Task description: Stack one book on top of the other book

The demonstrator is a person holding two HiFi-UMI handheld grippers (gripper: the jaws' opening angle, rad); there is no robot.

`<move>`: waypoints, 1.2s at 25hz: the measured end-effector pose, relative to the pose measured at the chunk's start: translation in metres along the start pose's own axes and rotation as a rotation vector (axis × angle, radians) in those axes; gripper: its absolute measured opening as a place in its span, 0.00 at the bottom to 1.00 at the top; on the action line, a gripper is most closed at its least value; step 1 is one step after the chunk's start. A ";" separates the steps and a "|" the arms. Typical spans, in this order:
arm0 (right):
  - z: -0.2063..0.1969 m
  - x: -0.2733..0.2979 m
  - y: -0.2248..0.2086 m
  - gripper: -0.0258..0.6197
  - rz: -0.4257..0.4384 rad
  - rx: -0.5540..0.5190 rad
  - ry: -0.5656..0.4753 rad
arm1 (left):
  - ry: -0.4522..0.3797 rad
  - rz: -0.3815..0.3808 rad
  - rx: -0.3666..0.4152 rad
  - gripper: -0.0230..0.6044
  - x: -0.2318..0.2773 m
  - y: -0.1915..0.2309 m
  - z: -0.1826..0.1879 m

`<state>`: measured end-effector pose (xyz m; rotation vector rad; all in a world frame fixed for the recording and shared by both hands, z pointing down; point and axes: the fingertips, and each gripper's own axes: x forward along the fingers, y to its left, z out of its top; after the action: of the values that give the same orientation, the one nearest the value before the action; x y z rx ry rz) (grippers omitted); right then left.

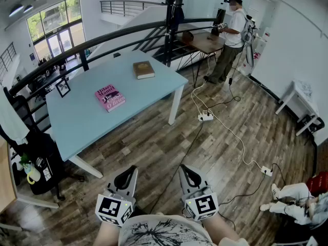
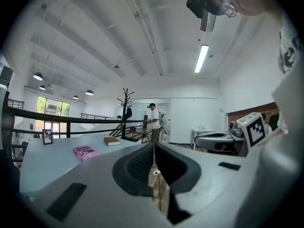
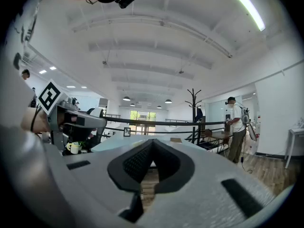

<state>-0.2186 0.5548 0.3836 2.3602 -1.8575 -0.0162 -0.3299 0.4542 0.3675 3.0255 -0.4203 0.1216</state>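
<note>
Pink book (image 1: 110, 97) and brown book (image 1: 143, 69) lie flat and well apart on the pale blue table (image 1: 82, 127). The pink one sits mid-table, and the brown one is near the far edge. Left gripper (image 1: 129, 172) and right gripper (image 1: 187, 172) hover level by the person's waist, well short of the table, each with jaws pressed together on nothing. Either book looks stiff, fairly light and smooth-covered, so probably slippery. A pinch across the spine edge, lifting one side first, seems the safest hold.
</note>
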 end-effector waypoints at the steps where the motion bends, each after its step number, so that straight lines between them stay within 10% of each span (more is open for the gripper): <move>1: -0.001 0.000 0.000 0.03 0.000 0.001 0.003 | 0.000 0.000 -0.002 0.06 0.000 0.000 -0.001; 20: -0.027 0.005 -0.016 0.03 -0.005 0.084 0.040 | 0.055 0.034 -0.029 0.06 0.010 0.003 -0.019; 30: -0.054 0.081 -0.068 0.03 -0.078 0.075 0.098 | 0.084 -0.024 -0.043 0.06 0.104 0.048 -0.031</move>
<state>-0.1281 0.4973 0.4352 2.4338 -1.7506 0.1613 -0.2456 0.3834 0.4113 2.9692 -0.3744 0.2332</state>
